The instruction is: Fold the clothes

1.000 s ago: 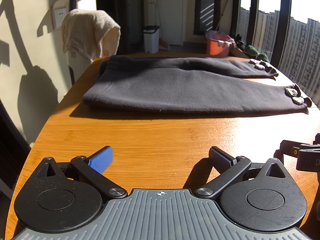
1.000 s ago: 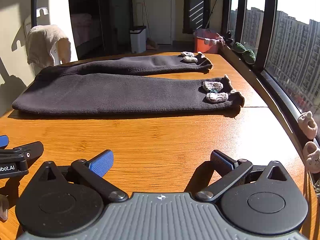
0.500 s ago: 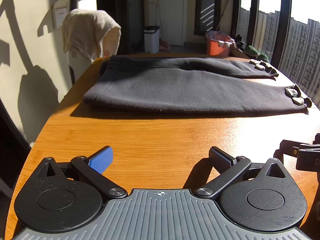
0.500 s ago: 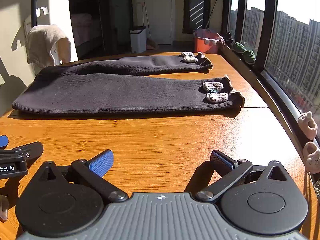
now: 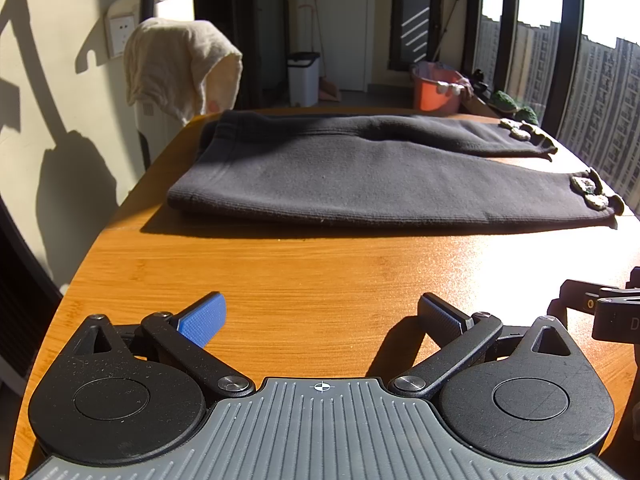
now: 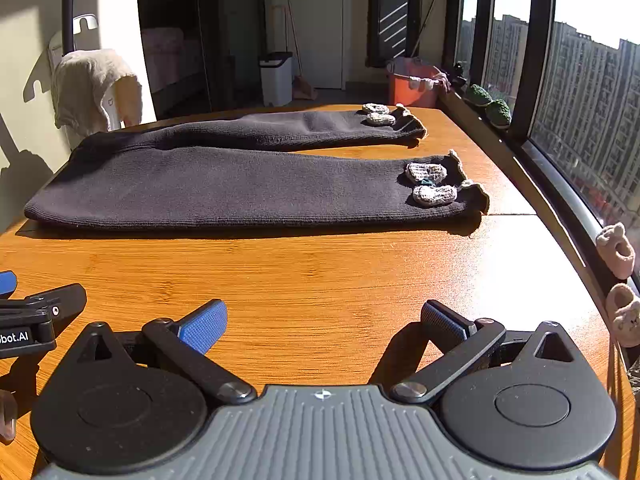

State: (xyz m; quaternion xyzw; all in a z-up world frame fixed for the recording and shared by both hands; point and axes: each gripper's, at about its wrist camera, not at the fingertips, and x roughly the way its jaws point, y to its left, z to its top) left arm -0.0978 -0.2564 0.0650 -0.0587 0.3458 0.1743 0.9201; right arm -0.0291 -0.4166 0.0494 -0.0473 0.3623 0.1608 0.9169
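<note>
Dark grey knit trousers (image 5: 360, 172) (image 6: 240, 188) lie flat across the far half of the wooden table (image 5: 320, 276) (image 6: 320, 272), waistband at the left, both legs running right. Small crocheted patches (image 6: 430, 184) sit near each cuff. My left gripper (image 5: 320, 316) hovers low over the table's near side, open, nothing between its blue pads. My right gripper (image 6: 324, 320) is beside it to the right, also open and empty. Each gripper is well short of the trousers. Part of the right gripper (image 5: 600, 312) shows in the left wrist view.
A cream towel (image 5: 180, 68) hangs over a white appliance beyond the table's left end. On the floor behind stand a white bin (image 5: 304, 78) and an orange bucket (image 5: 436, 88). Windows line the right side, with small knitted items (image 6: 616, 246) on the sill.
</note>
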